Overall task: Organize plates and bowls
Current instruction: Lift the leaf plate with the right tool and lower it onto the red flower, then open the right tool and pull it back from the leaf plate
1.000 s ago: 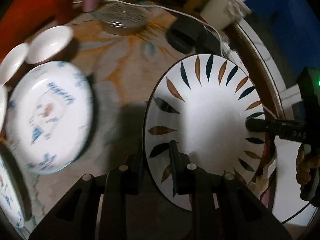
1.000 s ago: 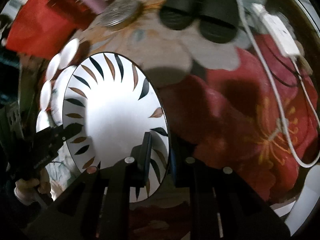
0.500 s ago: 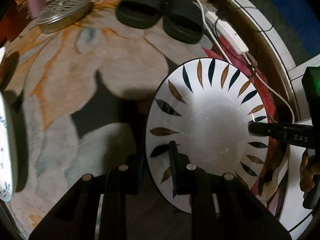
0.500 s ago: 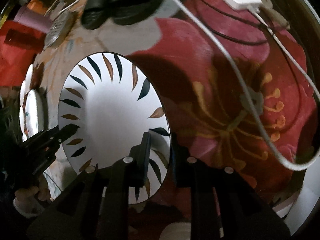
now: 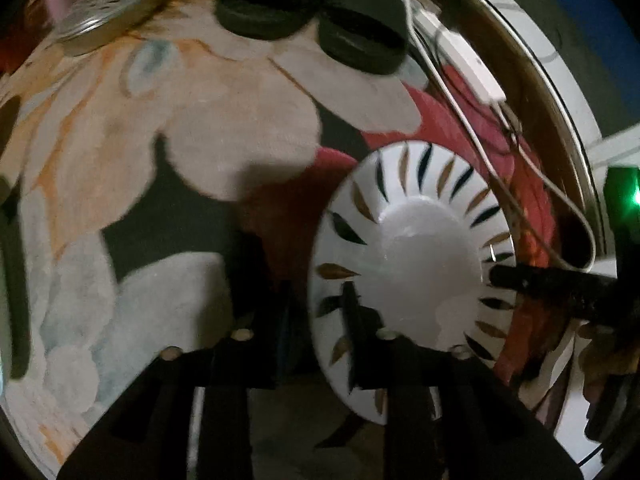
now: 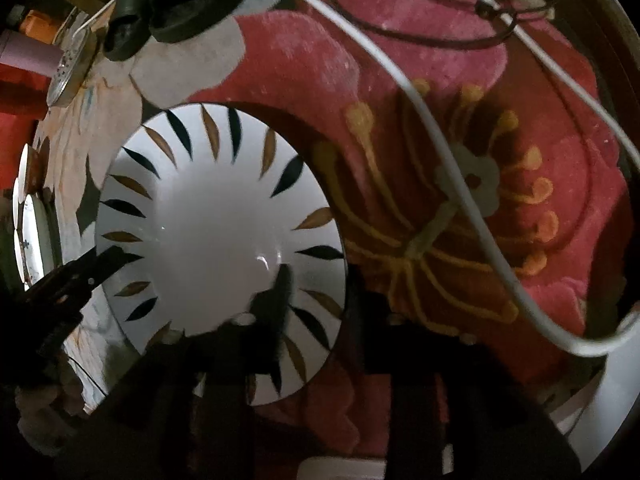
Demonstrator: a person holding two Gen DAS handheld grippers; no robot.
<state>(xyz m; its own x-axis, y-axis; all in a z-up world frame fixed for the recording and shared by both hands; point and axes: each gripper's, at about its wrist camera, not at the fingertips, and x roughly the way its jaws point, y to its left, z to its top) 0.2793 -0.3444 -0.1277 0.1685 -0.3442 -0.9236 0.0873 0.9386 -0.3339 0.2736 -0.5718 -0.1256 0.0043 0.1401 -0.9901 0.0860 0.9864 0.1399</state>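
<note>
A white plate [image 5: 416, 264] with black and gold leaf marks lies low over the red flower of the rug. My left gripper [image 5: 316, 312] straddles its left rim. Its jaws are opening, and the rim stands between them with a gap showing. In the right wrist view the same plate [image 6: 216, 232] fills the left half. My right gripper [image 6: 320, 300] straddles the right rim, its jaws also opening and no longer pressing. Each gripper shows in the other's view at the far rim: the right gripper [image 5: 520, 280], the left gripper [image 6: 100, 264].
Black slippers [image 5: 312, 20] and a round metal lid [image 5: 108, 16] lie at the far side of the rug. A white power strip [image 5: 468, 68] and its cable [image 6: 440, 152] run past the plate on the right. White bowls and blue-patterned plates [image 6: 28, 220] sit at the far left.
Both grippers carried the plate away from the blue-patterned plates to the rug's red flower and lowered it. Both pairs of jaws, shut on the rim before, have spread.
</note>
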